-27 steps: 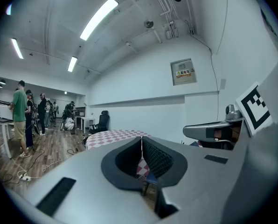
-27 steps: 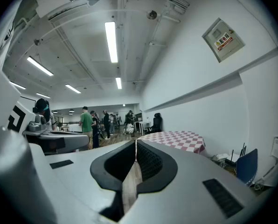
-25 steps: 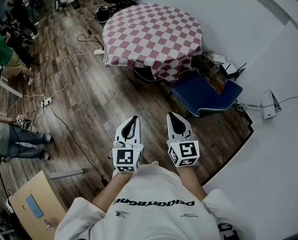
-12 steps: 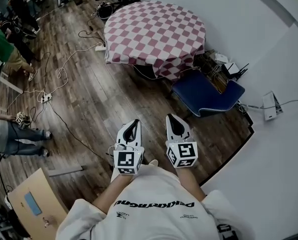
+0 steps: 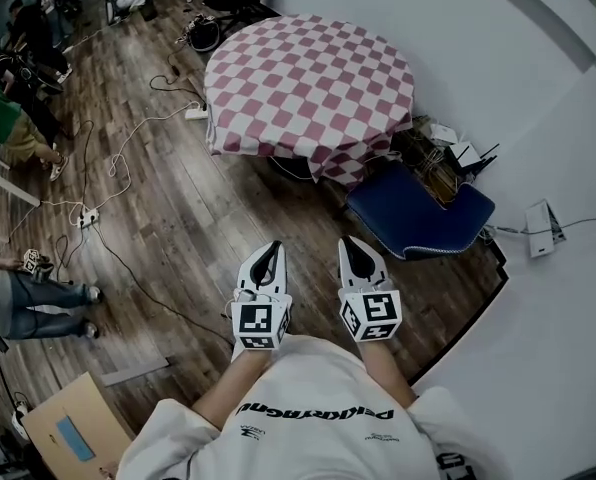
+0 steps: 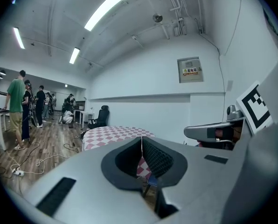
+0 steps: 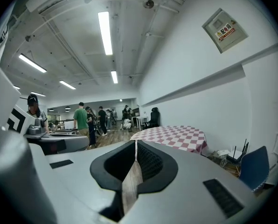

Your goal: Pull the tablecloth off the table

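1. Both tools are up in front of the person's chest, level with each other. Their marker cubes are toward the body and their noses aim across the wooden floor (image 5: 188, 218).
2. Left gripper (image 5: 271, 251): its jaws are pressed together with only a hairline seam between the pads. Nothing is pinched.
3. Right gripper (image 5: 350, 245): same story, jaws squeezed together and empty. It sits just beside the left one without touching it.
4. The tablecloth (image 5: 313, 83) is red-and-white checked and lies straight ahead of the two noses, well apart from both. It is draped over a round table that it hides completely, with its edges hanging down all round. From the left gripper's own view it sits just left of the tips, and from the right gripper's view just right of them.
5. A blue chair (image 5: 420, 213) is ahead and to the right of the right gripper, nearer than the cloth. It sits beside the cloth's near edge and close against the white wall (image 5: 538, 108).
6. Ahead and left of the left gripper, loose cables (image 5: 113, 163) snake over the boards to a power strip (image 5: 88, 216).
7. Far out to the left of the left gripper stand several people (image 5: 8, 133). A cardboard box (image 5: 63, 430) sits behind that gripper on the same side.
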{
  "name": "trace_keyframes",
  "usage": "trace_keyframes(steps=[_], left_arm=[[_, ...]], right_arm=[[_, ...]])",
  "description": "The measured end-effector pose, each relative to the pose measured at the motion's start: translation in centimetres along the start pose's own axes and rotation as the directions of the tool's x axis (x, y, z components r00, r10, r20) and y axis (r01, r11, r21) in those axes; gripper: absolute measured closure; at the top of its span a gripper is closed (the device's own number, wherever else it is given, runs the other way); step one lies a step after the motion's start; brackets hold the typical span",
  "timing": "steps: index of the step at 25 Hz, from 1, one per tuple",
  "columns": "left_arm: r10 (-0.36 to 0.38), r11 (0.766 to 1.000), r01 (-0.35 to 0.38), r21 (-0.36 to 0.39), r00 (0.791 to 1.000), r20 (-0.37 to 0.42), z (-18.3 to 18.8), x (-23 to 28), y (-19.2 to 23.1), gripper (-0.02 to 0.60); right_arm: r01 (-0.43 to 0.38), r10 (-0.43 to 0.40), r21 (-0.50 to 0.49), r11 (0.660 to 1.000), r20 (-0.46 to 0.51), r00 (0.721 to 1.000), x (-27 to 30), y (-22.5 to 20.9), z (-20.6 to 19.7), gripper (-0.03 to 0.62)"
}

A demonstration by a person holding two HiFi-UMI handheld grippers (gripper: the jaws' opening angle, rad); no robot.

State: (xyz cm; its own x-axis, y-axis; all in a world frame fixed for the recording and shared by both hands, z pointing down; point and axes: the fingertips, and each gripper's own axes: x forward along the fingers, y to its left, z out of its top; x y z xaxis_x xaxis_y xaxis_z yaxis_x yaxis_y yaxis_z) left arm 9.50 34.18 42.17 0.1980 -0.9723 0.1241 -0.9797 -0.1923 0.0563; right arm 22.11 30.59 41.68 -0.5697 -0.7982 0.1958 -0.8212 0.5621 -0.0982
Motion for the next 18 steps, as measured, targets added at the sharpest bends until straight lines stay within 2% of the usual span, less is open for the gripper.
trace_keyframes(steps=[9, 18], left_arm=[[-0.03, 1.0, 0.03, 0.01, 1.0, 0.01, 4.1, 10.8, 10.4, 0.561], [-0.107, 0.994, 0.107, 0.037, 0.994, -0.008, 6.4, 20.5, 19.9, 0.561]], right_arm=[[0.054, -0.054, 0.0, 0.999, 0.026, 0.998, 13.2, -0.3, 5.0, 0.553], [0.112, -0.113, 0.028, 0.993, 0.032, 0.993, 26.0, 0.3, 8.1, 0.553]])
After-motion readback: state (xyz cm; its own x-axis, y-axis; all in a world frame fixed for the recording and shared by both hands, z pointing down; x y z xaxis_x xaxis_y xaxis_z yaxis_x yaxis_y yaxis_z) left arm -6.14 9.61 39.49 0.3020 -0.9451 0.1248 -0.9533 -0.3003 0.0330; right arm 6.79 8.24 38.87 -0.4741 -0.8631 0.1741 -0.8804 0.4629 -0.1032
